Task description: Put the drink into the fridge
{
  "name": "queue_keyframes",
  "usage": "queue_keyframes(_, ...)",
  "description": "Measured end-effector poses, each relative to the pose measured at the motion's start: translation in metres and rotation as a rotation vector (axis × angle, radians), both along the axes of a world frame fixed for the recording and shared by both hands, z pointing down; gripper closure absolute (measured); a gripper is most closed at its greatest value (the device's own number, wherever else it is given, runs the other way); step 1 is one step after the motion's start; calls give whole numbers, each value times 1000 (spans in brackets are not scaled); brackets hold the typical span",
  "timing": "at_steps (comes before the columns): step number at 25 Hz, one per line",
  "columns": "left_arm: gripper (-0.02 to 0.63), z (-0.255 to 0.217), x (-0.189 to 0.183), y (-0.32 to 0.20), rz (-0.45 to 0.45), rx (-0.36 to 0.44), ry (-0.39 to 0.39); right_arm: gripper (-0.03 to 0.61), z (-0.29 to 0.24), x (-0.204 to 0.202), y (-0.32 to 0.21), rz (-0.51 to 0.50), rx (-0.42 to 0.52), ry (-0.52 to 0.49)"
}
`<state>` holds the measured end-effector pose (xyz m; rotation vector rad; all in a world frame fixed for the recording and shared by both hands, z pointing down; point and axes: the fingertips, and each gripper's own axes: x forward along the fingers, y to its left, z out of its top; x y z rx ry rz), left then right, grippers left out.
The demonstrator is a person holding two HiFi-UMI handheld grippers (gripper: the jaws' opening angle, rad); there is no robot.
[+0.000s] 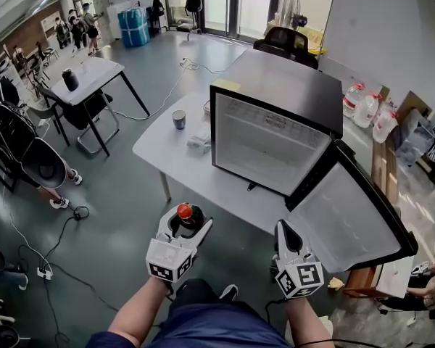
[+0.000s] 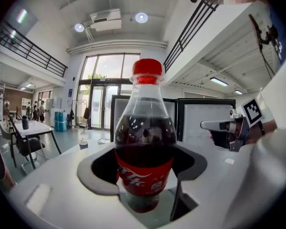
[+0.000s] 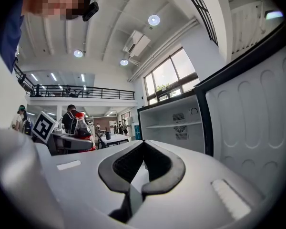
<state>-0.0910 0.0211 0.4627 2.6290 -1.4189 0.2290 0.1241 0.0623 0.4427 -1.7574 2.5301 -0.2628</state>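
A cola bottle [image 1: 186,217] with a red cap and red label stands upright in my left gripper [image 1: 186,222], whose jaws are shut on its lower body. In the left gripper view the bottle [image 2: 145,147] fills the middle between the jaws of that gripper [image 2: 144,160]. The black fridge [image 1: 272,125] sits on the grey table [image 1: 159,151] ahead, its door [image 1: 355,209] swung open to the right and its white inside bare. My right gripper [image 1: 284,232] hangs shut and empty below the door. In its own view my right gripper [image 3: 143,148] points at the fridge shelf [image 3: 174,124].
A paper cup [image 1: 178,119] and a crumpled cloth [image 1: 199,142] lie on the table left of the fridge. A black chair [image 1: 286,43] stands behind it. Water jugs [image 1: 366,107] are at the right. A second table [image 1: 87,75] and cables sit at the left.
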Motion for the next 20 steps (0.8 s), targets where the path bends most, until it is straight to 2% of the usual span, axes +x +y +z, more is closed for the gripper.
queue_keyframes(9,299,7,7,-22,-14,-33,-2,572,6,9,-27,-8,-28,-8)
queue_keyframes(20,298,21,14,-98,39,-44,4,572,16,9,-99,36,-60,12)
